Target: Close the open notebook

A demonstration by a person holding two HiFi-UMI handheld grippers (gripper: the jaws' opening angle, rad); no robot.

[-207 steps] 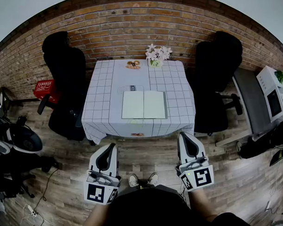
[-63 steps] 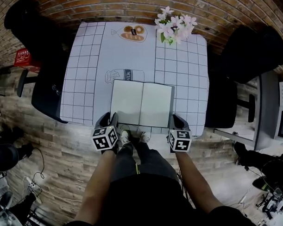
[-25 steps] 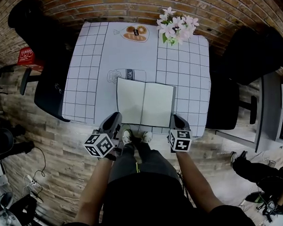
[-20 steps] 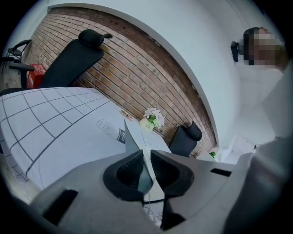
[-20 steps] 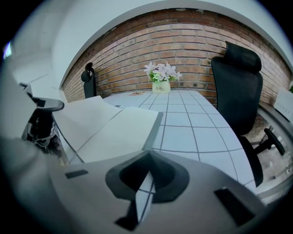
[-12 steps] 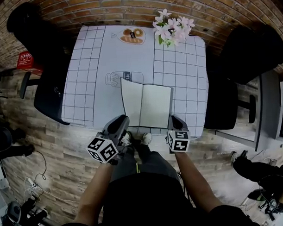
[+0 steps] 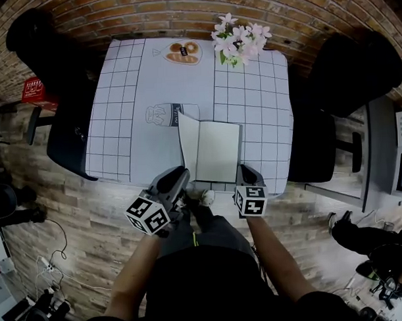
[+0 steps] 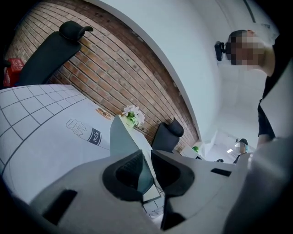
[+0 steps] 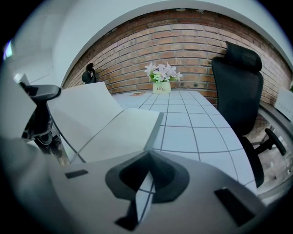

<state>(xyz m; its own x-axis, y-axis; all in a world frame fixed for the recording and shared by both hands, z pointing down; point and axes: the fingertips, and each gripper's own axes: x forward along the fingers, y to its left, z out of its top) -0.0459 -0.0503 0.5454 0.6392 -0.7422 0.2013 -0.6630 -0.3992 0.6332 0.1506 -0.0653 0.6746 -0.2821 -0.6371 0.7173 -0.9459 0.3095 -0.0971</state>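
Left gripper (image 8: 145,155) is on the notebook (image 7: 220,152): the left cover runs right up between its jaws, which sit close on either side of the near edge and have just been easing apart a touch, with the cover between them. That cover is up off the counter (image 7: 121,126), tilted steeply toward the spine, while the right-hand page lies flat on the checked cloth, so the notebook reads as half folded, down near the person's edge of the counter and a little right of centre. Over to the right gripper (image 9: 147,155): jaws pressed together at the tips, only a thin slit of cloth showing through, nothing in them. It points down at the counter's near edge, just beside the notebook's near right corner; whether it touches the counter cannot be told. Moving outward, a milk bottle print (image 7: 163,115) lies on the cloth just beyond the raised cover. At the far edge stands a pot of pale flowers (image 7: 239,38), with a bread print (image 7: 184,50) to its left. Black office chairs (image 7: 352,66) flank the counter on both sides, and a brick wall (image 7: 183,12) runs behind it all.
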